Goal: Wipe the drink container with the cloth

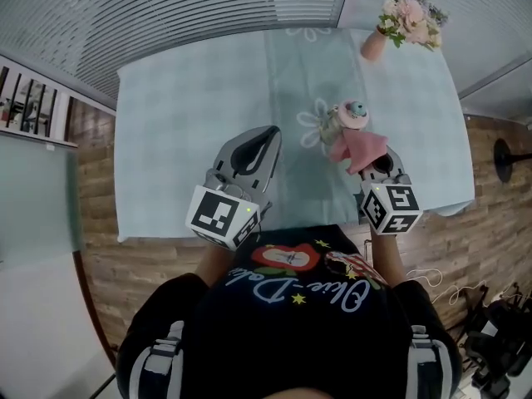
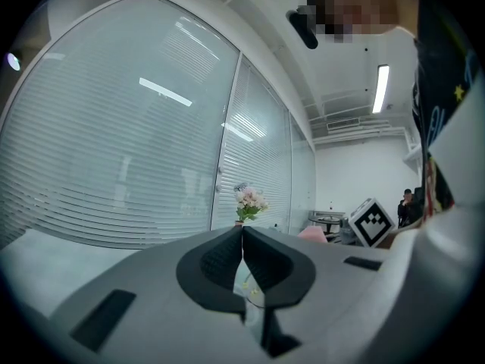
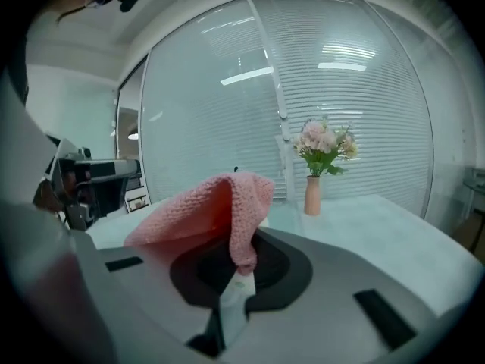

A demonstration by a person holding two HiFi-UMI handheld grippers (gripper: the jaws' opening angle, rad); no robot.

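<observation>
From the head view: drink container (image 1: pixel 350 116), small, with a pink-and-teal lid, upright on the table (image 1: pixel 183 115), on the flowered strip right of the middle. Pink cloth (image 1: pixel 361 148) bunched against its near side, touching it, and running back into the right gripper (image 1: pixel 376 163). Left gripper (image 1: pixel 268 140) off to the left over the table, apart from the drink container and giving it no support. Vase of flowers (image 1: pixel 406 22) at the far right corner, well apart.

From the left gripper view: left gripper (image 2: pixel 242 241) with jaws pressed together, no gap, nothing between them. Vase of flowers (image 2: pixel 248 203) far ahead, and a bit of the cloth (image 2: pixel 312 233) off to the right.

From the right gripper view: right gripper (image 3: pixel 236 271) clamped on the cloth (image 3: pixel 204 211), pinching a fold near one edge while the rest humps up loose above the jaws. Drink container hidden behind that hump, so no telling from here how much fabric meets it. Vase of flowers (image 3: pixel 312 192) beyond on the right.

Likely trouble, as a judgement only: drink container unheld and probably light, so liable to slide along the table or tip over under a sideways rub, especially if pressed hard with nothing steadying the far side. Also possible: fold slipping out of the pinch when dragged against the lid, or only the loose hump brushing past and wiping little.
</observation>
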